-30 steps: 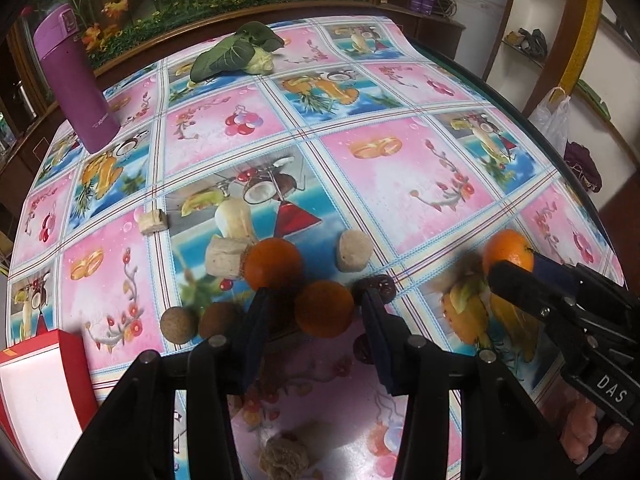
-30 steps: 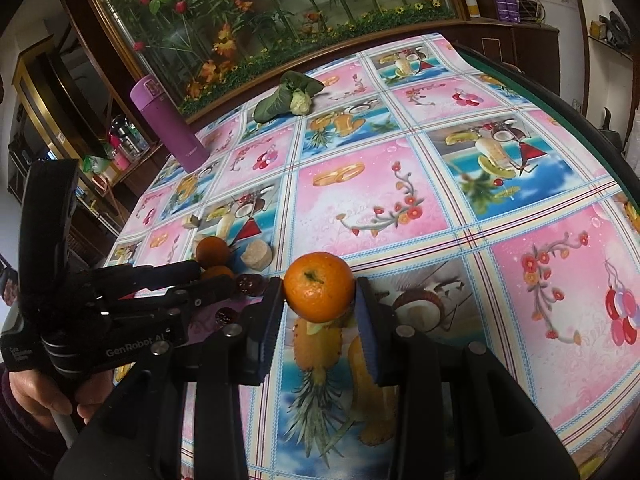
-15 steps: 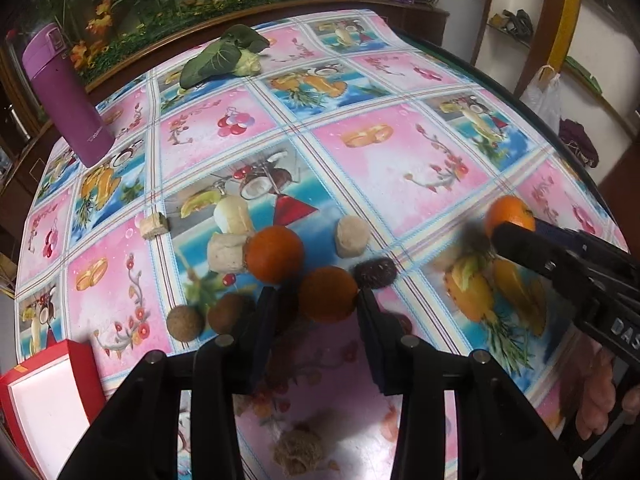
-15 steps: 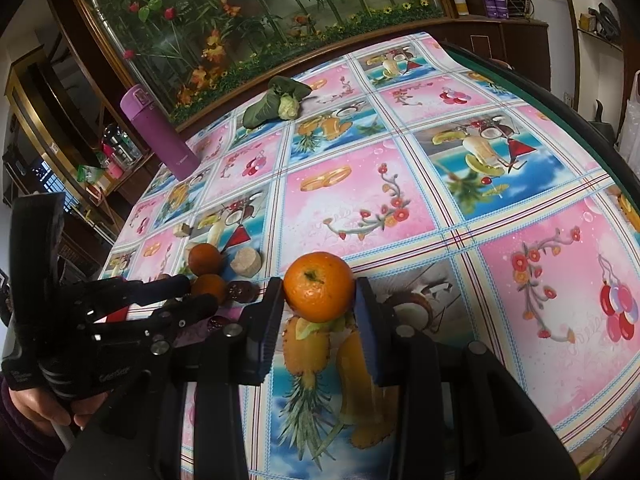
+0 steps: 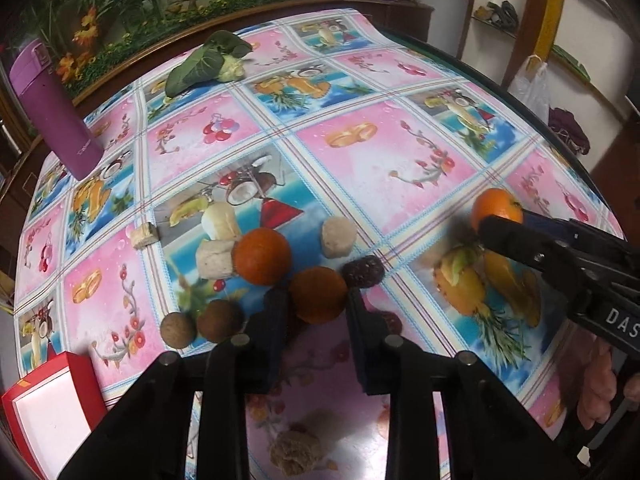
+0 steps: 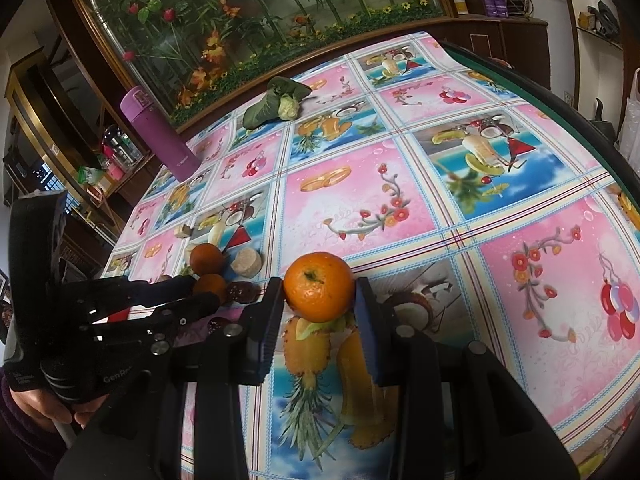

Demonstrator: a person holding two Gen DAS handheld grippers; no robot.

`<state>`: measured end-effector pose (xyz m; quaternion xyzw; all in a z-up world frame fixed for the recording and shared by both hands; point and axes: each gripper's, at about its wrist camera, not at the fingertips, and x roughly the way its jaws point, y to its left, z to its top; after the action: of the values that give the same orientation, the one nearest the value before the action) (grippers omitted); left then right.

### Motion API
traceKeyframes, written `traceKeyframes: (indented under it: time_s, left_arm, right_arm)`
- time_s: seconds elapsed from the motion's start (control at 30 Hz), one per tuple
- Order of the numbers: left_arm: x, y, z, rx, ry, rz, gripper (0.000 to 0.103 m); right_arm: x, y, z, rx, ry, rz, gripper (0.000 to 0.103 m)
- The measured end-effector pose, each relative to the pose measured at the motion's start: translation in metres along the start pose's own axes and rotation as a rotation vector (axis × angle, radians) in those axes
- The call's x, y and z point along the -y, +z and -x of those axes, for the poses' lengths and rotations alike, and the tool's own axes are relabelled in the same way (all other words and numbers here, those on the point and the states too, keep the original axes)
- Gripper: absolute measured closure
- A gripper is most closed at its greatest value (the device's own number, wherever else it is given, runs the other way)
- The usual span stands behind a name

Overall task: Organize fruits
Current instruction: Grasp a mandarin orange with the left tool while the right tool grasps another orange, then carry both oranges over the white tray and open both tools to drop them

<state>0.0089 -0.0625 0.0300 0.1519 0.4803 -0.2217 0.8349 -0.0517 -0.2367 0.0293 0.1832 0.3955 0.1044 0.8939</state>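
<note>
My left gripper (image 5: 317, 300) is shut on an orange (image 5: 318, 294) and holds it above the patterned tablecloth. A second orange (image 5: 262, 255) lies just beyond it on the left. My right gripper (image 6: 319, 294) is shut on a bright orange (image 6: 319, 286) with a green stem, held above the cloth. In the left wrist view this orange (image 5: 496, 209) shows at the right, in the right gripper's fingers (image 5: 516, 240). In the right wrist view the left gripper (image 6: 200, 294) shows at the left with its orange (image 6: 212, 285).
Around the left gripper lie two brown round fruits (image 5: 218, 320), pale chunks (image 5: 339, 237), a dark berry-like piece (image 5: 363, 271) and a brown lump (image 5: 295, 451). A purple flask (image 5: 52, 112) stands at the far left, a leafy vegetable (image 5: 204, 66) at the back, a red box (image 5: 48, 408) at the near left.
Both grippers have lifted with their oranges, so the table looks farther away. The left gripper's orange has come up off the cloth. The jaws have not changed.
</note>
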Motion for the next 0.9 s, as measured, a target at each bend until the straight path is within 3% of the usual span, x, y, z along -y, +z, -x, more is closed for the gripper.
traceKeyframes:
  time_s: [0.27,0.43,0.5,0.57,0.8,0.83,0.87,0.9]
  left_arm:
    - [-0.007,-0.002,0.002,-0.046,-0.001,0.025,0.072]
    - [-0.011,0.009,-0.017,-0.085,0.027,0.04,0.046]
    - [-0.015,0.009,-0.022,-0.094,0.005,0.07,0.048]
    - [-0.017,0.008,-0.021,-0.088,-0.01,0.088,0.057]
    - [-0.023,0.0,-0.011,-0.032,-0.018,0.129,0.061]
    - [-0.025,-0.001,-0.007,-0.02,-0.025,0.143,0.066]
    - [-0.027,-0.002,-0.001,-0.002,-0.036,0.15,0.079]
    - [-0.03,-0.004,0.007,0.016,-0.044,0.163,0.079]
  right_arm:
    - [-0.004,-0.001,-0.003,-0.008,-0.001,0.008,0.066]
    - [-0.005,-0.001,-0.003,-0.014,0.009,0.006,0.066]
    - [-0.004,-0.001,-0.003,-0.012,0.01,0.004,0.066]
    - [-0.004,-0.002,-0.003,-0.008,0.008,0.0,0.066]
    - [-0.006,-0.001,-0.006,-0.01,-0.007,0.014,0.066]
    - [-0.006,-0.001,-0.005,-0.005,-0.013,0.016,0.066]
    - [-0.007,-0.001,-0.004,0.003,-0.021,0.023,0.066]
    - [-0.009,-0.002,-0.003,0.012,-0.029,0.032,0.066]
